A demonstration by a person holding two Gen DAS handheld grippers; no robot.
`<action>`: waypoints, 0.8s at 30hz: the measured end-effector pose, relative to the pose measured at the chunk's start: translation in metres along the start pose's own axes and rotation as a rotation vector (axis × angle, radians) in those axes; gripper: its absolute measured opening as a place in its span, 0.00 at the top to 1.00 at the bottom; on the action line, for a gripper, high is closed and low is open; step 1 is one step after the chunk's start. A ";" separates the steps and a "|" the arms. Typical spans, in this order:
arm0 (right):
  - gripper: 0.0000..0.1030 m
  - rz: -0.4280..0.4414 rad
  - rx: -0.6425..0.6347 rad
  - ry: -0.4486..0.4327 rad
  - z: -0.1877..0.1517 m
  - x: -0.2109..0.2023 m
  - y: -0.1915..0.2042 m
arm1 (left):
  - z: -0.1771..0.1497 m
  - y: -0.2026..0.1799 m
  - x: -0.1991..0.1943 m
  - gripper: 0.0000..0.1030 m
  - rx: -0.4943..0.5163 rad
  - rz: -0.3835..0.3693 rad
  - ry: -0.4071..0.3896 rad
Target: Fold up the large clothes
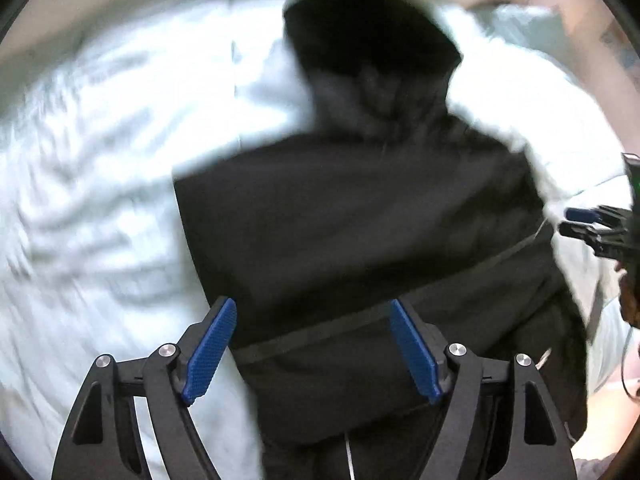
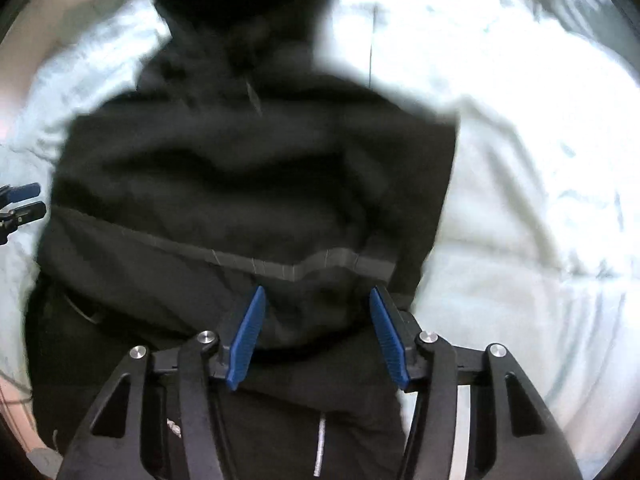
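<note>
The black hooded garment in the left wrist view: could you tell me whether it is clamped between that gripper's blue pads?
No: the left gripper stands open, its pads clear of the black hooded garment on the white bedding.

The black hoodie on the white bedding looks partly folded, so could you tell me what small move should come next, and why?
Probably bring both grippers back down to the near edge of the black hoodie and pinch it. The left gripper and right gripper both stand open above the fabric with nothing between the pads, while the hood end lies far off on the white bedding.
</note>
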State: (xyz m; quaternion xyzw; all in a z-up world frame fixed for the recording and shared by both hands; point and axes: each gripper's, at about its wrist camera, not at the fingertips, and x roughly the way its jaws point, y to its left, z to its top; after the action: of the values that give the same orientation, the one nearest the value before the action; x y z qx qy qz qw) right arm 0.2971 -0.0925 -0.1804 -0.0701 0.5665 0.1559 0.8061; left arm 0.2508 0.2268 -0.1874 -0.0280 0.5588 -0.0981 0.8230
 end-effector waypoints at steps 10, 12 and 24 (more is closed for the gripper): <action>0.43 0.094 0.171 -0.235 0.181 0.030 -0.022 | 0.200 0.027 0.049 0.22 -0.119 -0.030 -0.211; 0.43 0.089 0.194 -0.224 0.204 0.053 -0.024 | 0.223 0.029 0.071 0.22 -0.132 -0.009 -0.204; 0.94 0.170 0.292 -0.258 0.219 0.066 -0.060 | 0.218 0.087 0.078 0.90 -0.282 -0.302 -0.274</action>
State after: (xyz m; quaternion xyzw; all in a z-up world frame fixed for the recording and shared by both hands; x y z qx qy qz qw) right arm 0.5325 -0.0740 -0.1695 0.1161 0.4790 0.1472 0.8575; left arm 0.4917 0.2828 -0.1902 -0.2389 0.4396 -0.1364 0.8550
